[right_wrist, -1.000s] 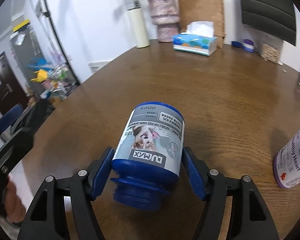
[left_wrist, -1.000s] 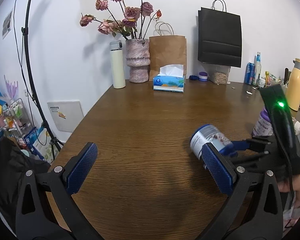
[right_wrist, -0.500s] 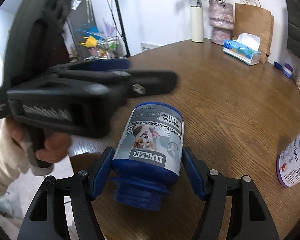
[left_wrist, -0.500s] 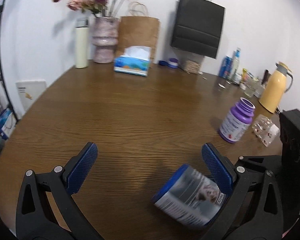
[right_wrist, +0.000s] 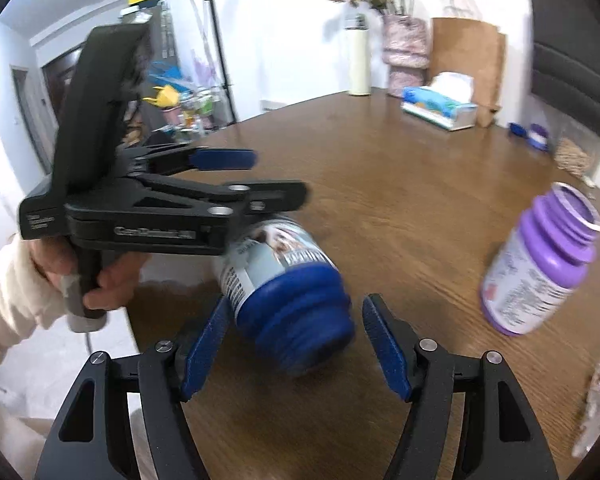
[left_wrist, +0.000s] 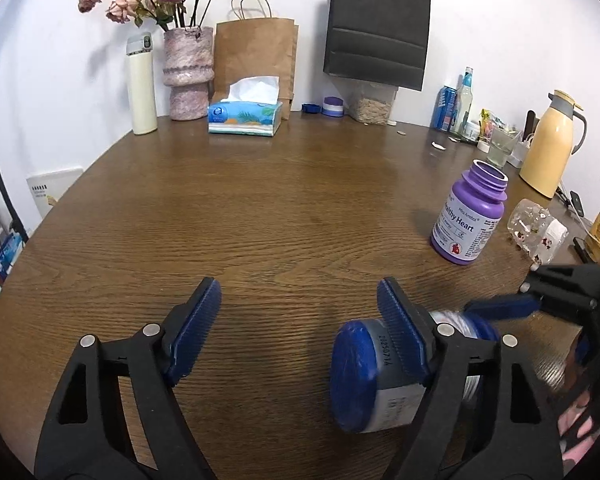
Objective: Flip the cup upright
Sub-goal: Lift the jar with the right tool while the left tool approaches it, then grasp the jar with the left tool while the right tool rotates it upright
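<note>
The cup is a blue bottle with a grey dog label, lying on its side on the brown table, its threaded neck toward the right wrist camera. My right gripper is open, its fingers flanking the neck, with a gap on the right side. In the left wrist view the bottle's blue base faces me. My left gripper is open, its right finger lying across the bottle; nothing sits between its fingers. A hand holds that left gripper over the bottle's base end.
A purple bottle stands upright and uncapped to the right, beside a clear plastic item. A tissue box, vase, thermos, paper bags and a yellow jug line the far edge. The table's near edge is close to the bottle.
My right gripper has let go of the bottle, which now lies on the table and looks blurred. My left gripper has swung in over the bottle's base end.
</note>
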Motion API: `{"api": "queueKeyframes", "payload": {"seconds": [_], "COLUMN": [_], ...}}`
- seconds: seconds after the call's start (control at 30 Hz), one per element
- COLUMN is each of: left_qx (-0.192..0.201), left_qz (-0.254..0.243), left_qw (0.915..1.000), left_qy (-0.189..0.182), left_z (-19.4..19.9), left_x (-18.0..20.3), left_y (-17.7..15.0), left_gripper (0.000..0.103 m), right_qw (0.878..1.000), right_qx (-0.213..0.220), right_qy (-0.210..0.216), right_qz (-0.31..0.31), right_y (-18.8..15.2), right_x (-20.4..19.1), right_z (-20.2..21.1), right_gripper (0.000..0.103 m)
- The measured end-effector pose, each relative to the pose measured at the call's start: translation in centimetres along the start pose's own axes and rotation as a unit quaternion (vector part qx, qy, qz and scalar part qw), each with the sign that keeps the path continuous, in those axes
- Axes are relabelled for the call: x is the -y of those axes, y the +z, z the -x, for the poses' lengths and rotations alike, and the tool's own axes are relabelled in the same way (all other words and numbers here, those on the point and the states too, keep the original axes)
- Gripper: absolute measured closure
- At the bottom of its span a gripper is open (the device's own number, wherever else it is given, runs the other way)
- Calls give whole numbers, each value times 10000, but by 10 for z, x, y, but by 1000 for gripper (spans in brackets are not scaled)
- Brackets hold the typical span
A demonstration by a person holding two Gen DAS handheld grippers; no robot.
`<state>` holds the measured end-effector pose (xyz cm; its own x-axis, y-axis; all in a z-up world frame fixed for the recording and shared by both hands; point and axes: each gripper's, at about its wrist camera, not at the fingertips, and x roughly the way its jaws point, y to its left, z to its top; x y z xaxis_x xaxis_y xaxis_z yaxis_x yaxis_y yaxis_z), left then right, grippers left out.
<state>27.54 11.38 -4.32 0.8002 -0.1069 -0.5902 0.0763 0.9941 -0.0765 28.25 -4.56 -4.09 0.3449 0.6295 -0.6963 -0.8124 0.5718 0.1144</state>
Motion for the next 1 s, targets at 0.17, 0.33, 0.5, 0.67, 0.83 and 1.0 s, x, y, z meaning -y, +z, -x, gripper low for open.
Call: {"api": "queueKeyframes", "payload": {"seconds": [0.17, 0.33, 0.5, 0.67, 0.83, 1.0], "left_qx": [-50, -75, -670, -1747, -2145, -1922], "left_qz": [-88, -85, -258, -1149, -1737, -1572], "left_qw": [9999, 9999, 9937, 9717, 9571, 9654], "left_qy": [75, 21, -863, -1094, -883, -794], "left_z": [7, 16, 9, -23, -33, -27], "left_x": [3, 6, 27, 67, 90, 89], "left_y": [-7, 3, 21, 14, 4, 9], "left_gripper": [26, 20, 0, 17, 43, 43], "right_qw": [9984, 9964, 9931, 9887, 9847, 9827], "right_qx": [216, 392, 525, 502, 633, 684], "right_qy": [-456, -582, -834, -1075, -1147, -1138], "right_qz": [-270, -474, -638, -917, -1152, -1295], "right_y": [-3, -3, -11, -35, -53, -62], "right_x": [15, 21, 27, 38, 47, 51], "right_z": [12, 22, 45, 75, 99, 106], "right_gripper": [29, 29, 29, 29, 29, 29]}}
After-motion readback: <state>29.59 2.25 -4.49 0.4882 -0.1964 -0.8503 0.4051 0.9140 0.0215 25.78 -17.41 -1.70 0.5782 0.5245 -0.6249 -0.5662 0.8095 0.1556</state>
